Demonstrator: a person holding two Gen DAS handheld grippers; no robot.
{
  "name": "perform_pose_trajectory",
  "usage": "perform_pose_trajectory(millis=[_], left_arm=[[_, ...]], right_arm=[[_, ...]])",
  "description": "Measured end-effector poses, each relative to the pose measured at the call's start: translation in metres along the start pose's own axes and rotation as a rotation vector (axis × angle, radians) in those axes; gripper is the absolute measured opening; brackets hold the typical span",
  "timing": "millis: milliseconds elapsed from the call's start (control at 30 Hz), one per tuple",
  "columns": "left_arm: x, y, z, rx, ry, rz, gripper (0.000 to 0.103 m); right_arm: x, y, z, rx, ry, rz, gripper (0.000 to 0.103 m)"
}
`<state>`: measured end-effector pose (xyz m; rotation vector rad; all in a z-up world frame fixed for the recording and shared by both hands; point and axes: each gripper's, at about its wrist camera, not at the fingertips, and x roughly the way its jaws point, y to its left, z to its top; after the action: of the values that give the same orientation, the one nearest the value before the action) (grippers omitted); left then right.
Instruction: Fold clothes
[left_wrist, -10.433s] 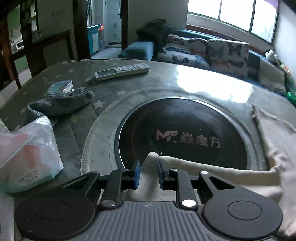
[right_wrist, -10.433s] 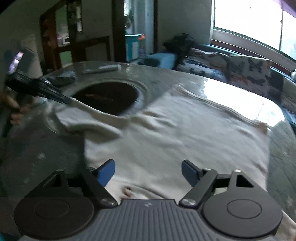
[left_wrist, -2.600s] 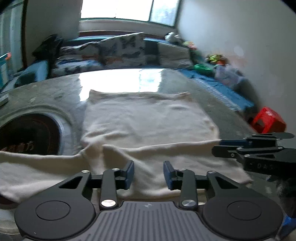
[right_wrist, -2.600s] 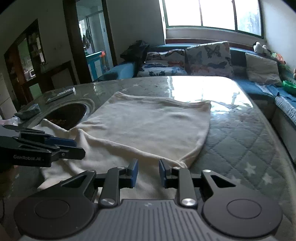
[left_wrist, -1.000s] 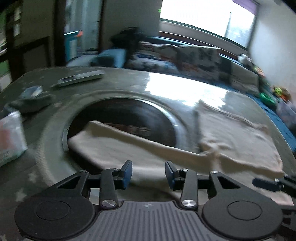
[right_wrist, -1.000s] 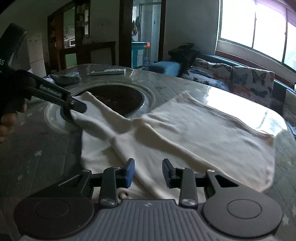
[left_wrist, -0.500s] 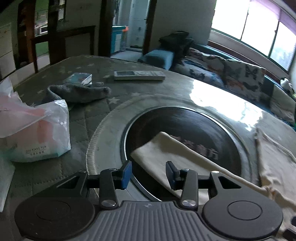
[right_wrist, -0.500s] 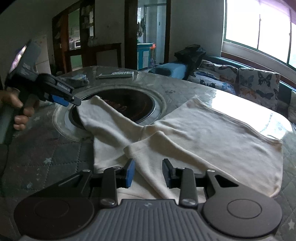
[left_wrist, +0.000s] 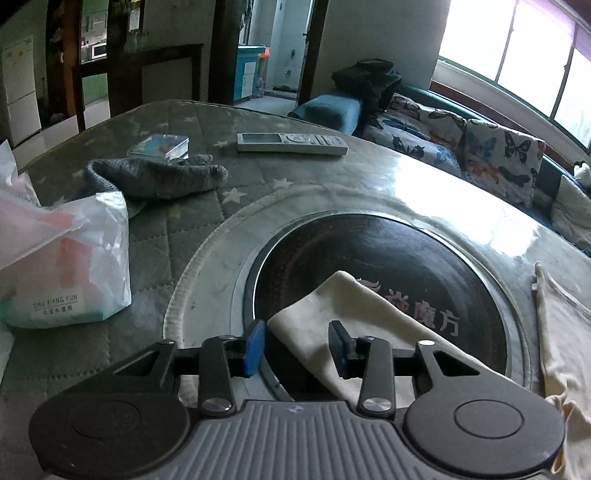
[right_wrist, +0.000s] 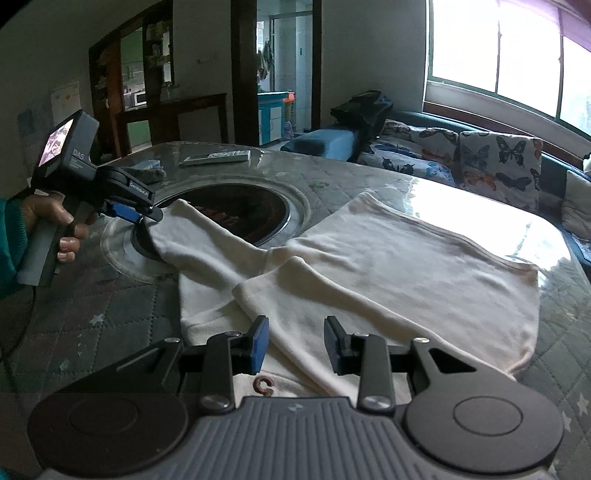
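Note:
A cream long-sleeved shirt (right_wrist: 388, 273) lies spread on the quilted table, with one sleeve folded across its body. The other sleeve (left_wrist: 354, 306) stretches out over the dark round hotplate (left_wrist: 388, 251). My left gripper (left_wrist: 296, 347) is at that sleeve's end, and its jaws are closing with the cuff lying between the blue pads, which stand clear of the cloth. From the right wrist a hand holds the left gripper (right_wrist: 151, 216) at the cuff. My right gripper (right_wrist: 295, 345) hovers open just above the folded sleeve near the collar, gripping nothing.
A white remote (left_wrist: 291, 143), a small clear box (left_wrist: 159, 146), a grey knitted cloth (left_wrist: 159, 175) and a plastic bag with a tissue pack (left_wrist: 62, 273) lie left of the hotplate. A sofa with butterfly cushions (right_wrist: 498, 158) runs behind the table.
The left gripper swung left along the sleeve and sank toward its end, so the cuff now sits between its narrowing jaws. The right gripper rose slightly.

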<state>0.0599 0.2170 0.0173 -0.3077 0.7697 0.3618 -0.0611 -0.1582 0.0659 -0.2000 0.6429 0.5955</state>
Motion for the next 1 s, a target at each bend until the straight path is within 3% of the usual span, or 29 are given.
perform_pose_trajectory(millis=[100,200,333,667,867,1000], left_arm=[[0.003,0.0,0.001,-0.01,-0.006,0.005,0.013],[-0.001,0.001,0.004,-0.04,-0.017,-0.026,0.006],[-0.027,-0.013,0.009,-0.011,-0.076,-0.095,0.006],[-0.123,-0.107,0.009,0.184,-0.169,-0.471,0.005],[-0.158,-0.172,-0.02,0.303,-0.141,-0.704,0.005],[-0.157,-0.209,-0.049,0.363,-0.061,-0.798,0.006]], right_arm=[[-0.007,-0.005,-0.002,0.013,-0.004,-0.013,0.033],[-0.015,-0.01,-0.005,0.03,-0.009,-0.03,0.033],[-0.025,-0.021,-0.009,0.064,-0.017,-0.048,0.033],[-0.052,-0.053,-0.023,0.168,-0.055,-0.119,0.033],[-0.066,-0.073,-0.039,0.24,-0.064,-0.17,0.033],[-0.072,-0.084,-0.051,0.277,-0.056,-0.199,0.033]])
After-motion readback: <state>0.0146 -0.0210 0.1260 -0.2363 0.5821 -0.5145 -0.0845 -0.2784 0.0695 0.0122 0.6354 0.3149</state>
